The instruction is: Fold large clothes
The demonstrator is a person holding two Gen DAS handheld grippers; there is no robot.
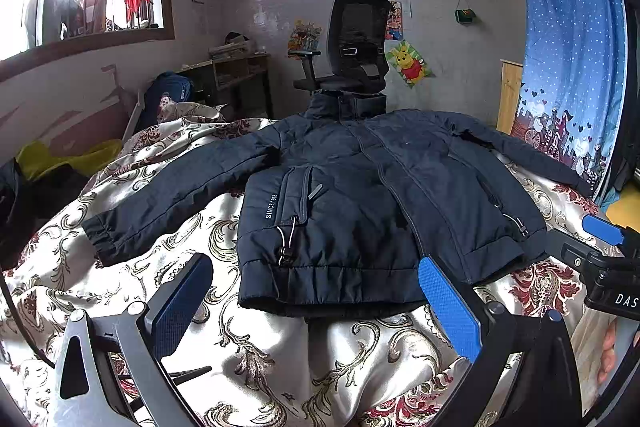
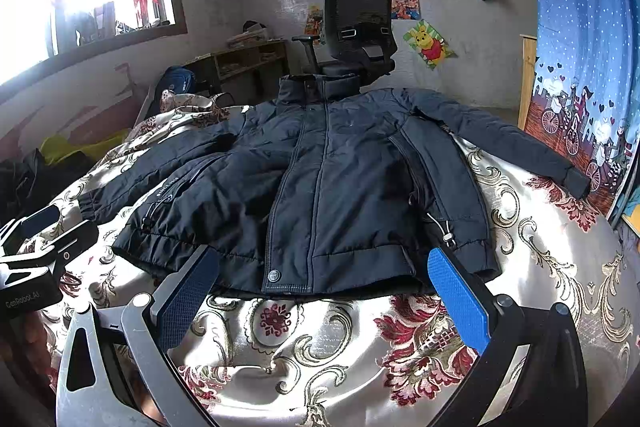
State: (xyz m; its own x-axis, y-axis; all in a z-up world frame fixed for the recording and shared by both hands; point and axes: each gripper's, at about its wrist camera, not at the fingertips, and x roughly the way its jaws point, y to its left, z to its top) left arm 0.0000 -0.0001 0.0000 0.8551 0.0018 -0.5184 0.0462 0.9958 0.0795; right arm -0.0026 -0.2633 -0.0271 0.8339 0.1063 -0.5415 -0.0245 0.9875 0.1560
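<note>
Navy padded jacket lies front up on the bed's floral satin cover, both sleeves spread outward, collar toward the black office chair. My left tool and right tool hover spread just before its hem, holding nothing

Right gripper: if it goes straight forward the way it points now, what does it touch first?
Probably the hem of the dark jacket, lying flat on the patterned bedspread just ahead of the open right gripper; depth is uncertain.
</note>
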